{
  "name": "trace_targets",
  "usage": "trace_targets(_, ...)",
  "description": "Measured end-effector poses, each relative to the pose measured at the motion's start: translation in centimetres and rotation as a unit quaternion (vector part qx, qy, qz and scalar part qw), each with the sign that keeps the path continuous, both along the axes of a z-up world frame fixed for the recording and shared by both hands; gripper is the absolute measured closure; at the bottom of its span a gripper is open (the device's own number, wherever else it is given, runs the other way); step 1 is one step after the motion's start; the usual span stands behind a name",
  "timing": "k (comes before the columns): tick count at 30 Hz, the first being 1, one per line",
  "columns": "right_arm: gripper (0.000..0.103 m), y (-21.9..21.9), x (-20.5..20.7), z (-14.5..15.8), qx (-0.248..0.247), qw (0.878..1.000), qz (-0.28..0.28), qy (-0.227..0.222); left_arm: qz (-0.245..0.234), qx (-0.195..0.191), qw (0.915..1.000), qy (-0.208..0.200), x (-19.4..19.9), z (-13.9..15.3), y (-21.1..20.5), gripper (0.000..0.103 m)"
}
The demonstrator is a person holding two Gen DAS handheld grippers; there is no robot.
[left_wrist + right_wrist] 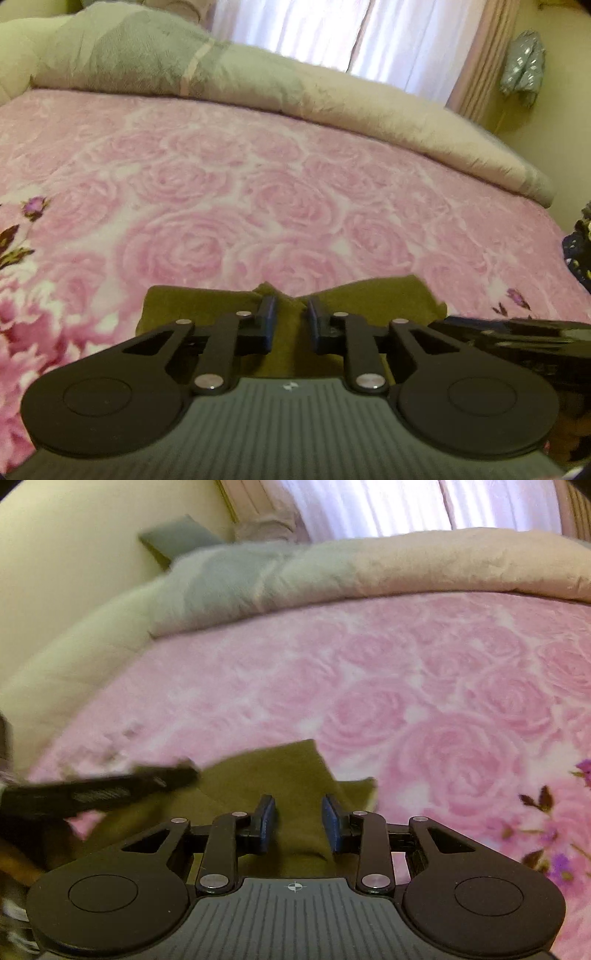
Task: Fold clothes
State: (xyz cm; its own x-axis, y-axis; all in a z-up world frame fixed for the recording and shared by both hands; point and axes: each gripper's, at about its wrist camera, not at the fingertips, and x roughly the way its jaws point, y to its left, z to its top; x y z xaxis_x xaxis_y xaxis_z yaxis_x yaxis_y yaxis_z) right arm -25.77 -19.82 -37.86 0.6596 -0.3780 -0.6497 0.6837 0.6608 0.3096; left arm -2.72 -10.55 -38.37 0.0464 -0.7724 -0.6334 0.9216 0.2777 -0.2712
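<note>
An olive cloth [354, 295] is being held over the pink bedspread [221, 177]. It is being pinched by the left gripper [290, 314] and by the right gripper [299, 814], jaws partly closed on folds.

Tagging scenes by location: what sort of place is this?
Likely a bedroom: a bed with a pink rose blanket, a rolled duvet along its far side, curtains behind.

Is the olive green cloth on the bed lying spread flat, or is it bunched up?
Bunched up. The olive green cloth rises in creased peaks over the pink bedcover, and its edges look uneven in both views.
</note>
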Motion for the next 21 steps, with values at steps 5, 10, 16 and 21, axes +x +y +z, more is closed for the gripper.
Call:
trace_targets(5, 0.07, -2.5, -4.1, 0.3, 0.055, 0.996, -0.066, -0.038, 0.026, -0.008, 0.9995, 0.015, 0.8, 2.0, 2.9, 0.088)
trace_targets(10, 0.07, 0.2, -8.4, 3.8, 0.054, 0.994, -0.063, -0.069, 0.031, -0.002, 0.9995, 0.005, -0.2, 4.5, 7.3, 0.088)
trace_targets(16, 0.07, 7.8, -6.5, 4.1, 0.012, 0.999, 0.038, -0.014, -0.011, 0.044, 0.999, -0.008, -5.7, 3.9, 9.2, 0.086)
trace_targets(21, 0.07, 8.6, -5.5, 1.7, 0.021, 0.998, 0.025, 0.055, 0.027, 0.074, 0.9966, -0.023, -7.6, 4.1, 9.1, 0.086)
